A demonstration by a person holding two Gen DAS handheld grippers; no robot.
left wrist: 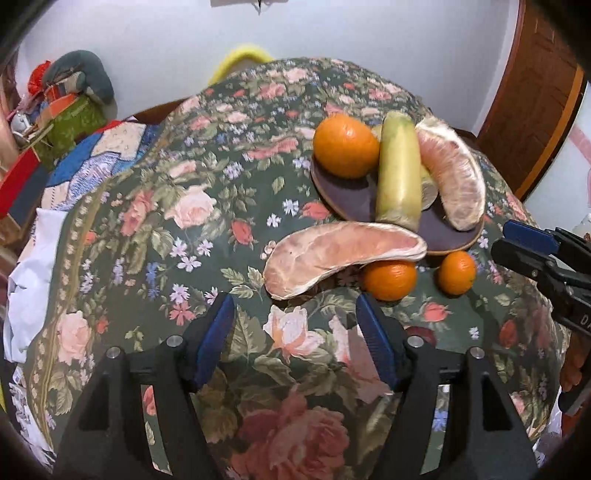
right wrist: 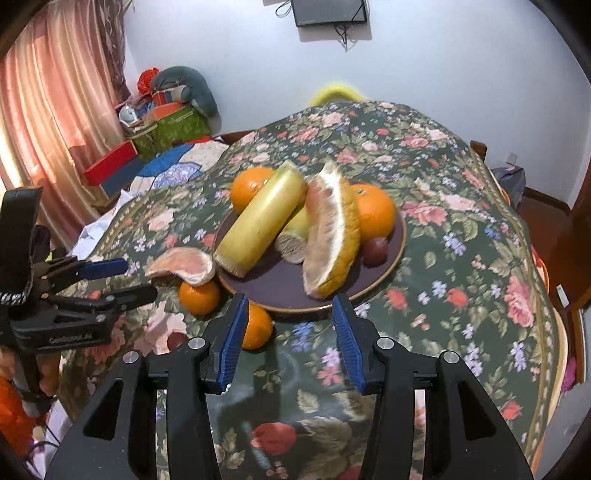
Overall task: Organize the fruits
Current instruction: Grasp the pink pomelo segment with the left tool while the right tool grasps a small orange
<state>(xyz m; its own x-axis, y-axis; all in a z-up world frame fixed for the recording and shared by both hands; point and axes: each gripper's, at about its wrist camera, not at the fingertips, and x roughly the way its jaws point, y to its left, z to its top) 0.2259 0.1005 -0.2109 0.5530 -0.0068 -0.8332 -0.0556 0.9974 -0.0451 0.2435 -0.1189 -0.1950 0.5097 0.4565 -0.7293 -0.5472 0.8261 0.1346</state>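
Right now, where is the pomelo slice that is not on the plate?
The loose pomelo slice lies on the tablecloth by the plate's near-left rim, over a small orange, just ahead of the left gripper.

White wall (right wrist: 424, 62) across the top, dark wall-mounted screen (right wrist: 328, 13) top centre with cables hanging below. Pink curtain (right wrist: 48, 103) upper left, daylight glowing through it. Pile of boxes and a grey cushion (right wrist: 173, 107) left of centre against the wall. Floral tablecloth (right wrist: 461, 229) fills the middle and lower frame. Brown wooden door (left wrist: 532, 96) at the right edge of the left wrist view.
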